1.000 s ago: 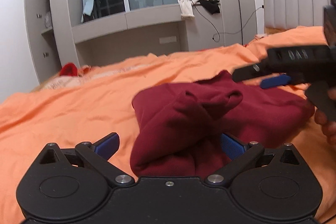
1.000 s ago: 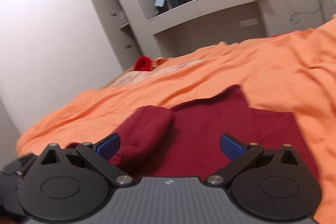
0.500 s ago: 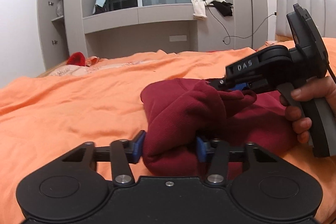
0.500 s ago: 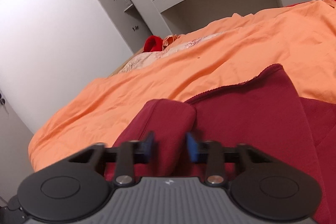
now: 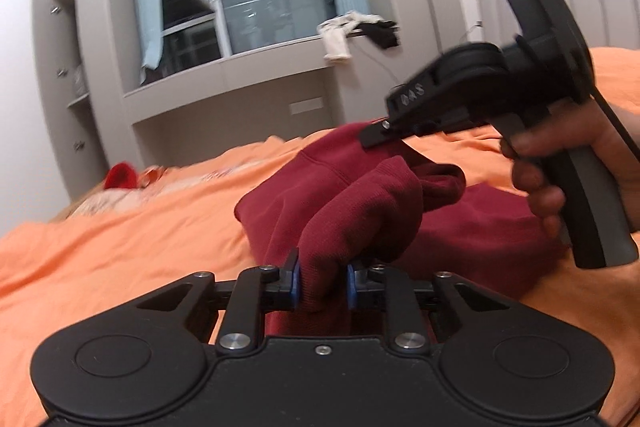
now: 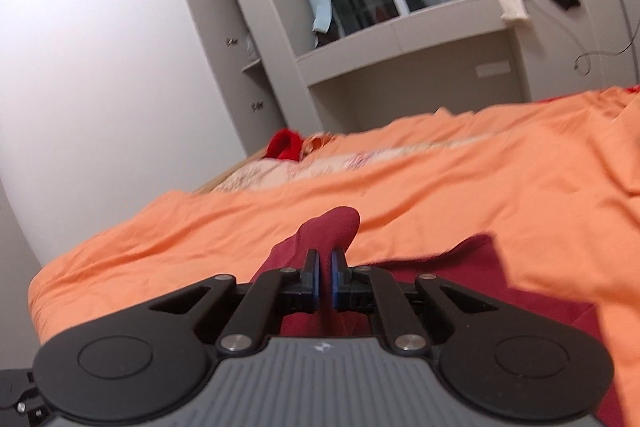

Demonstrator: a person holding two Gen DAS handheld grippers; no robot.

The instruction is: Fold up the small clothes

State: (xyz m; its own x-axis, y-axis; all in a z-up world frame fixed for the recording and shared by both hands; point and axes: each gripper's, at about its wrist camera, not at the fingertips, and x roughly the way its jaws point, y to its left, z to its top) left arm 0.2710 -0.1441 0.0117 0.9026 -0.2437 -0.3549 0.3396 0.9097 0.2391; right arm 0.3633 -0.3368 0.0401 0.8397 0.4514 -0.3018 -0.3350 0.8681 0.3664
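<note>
An orange bedspread [image 6: 460,195] covered the bed, a bright red item [image 6: 285,143] lay at its far edge, and white and black clothes [image 5: 360,29] hung off the window ledge [image 5: 240,71].

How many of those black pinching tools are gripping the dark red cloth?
2: the left gripper, still closing on a thick fold, and the right gripper, clamped on the dark red garment's far edge. No others visible.

I see a dark red knit garment [image 5: 360,195], soft and matt, on smooth orange cotton-like bedding [image 5: 120,227]. My grippers' [image 5: 320,281] bodies look matt black plastic with shiny metal screws.
</note>
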